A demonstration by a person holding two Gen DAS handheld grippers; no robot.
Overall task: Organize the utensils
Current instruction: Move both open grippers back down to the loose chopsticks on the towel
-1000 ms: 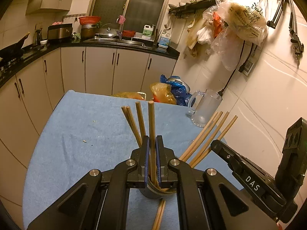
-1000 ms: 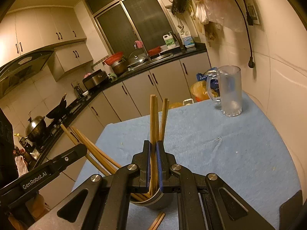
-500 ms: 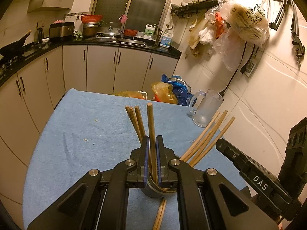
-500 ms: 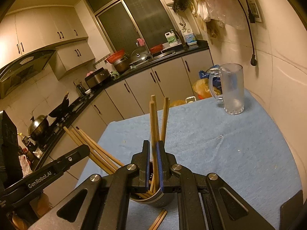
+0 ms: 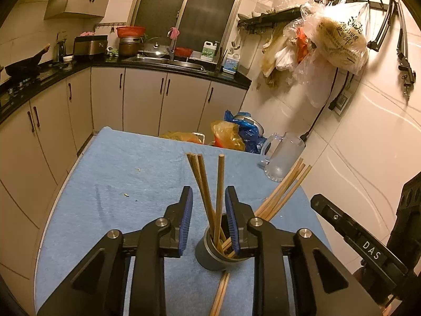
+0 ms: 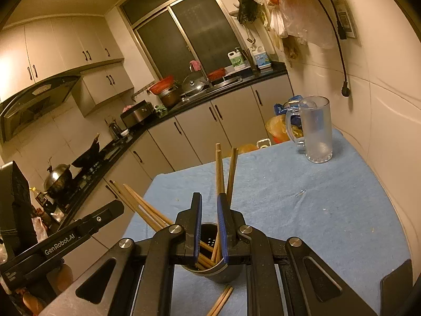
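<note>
Worktop (image 5: 110, 184) under blue cloth carried dark cylindrical holder (image 5: 210, 255) near front edge, glass mug (image 6: 315, 131) well apart at far corner.

Step judged: release after dropping chopsticks into holder.

Left gripper (image 5: 209, 221) jaws opening, upright chopstick (image 5: 219, 197) between pads, untouched. Right gripper (image 6: 209, 226) jaws opening, nothing pressed.

Chopsticks in holder (image 5: 201, 184) stood long axis near vertical, tips up; second bunch (image 5: 284, 189) leaned rightward.

Loose pair (image 5: 219, 295) lay flat at holder base, pointing toward it.

Next move likely: lift clear, pick loose pair.
</note>
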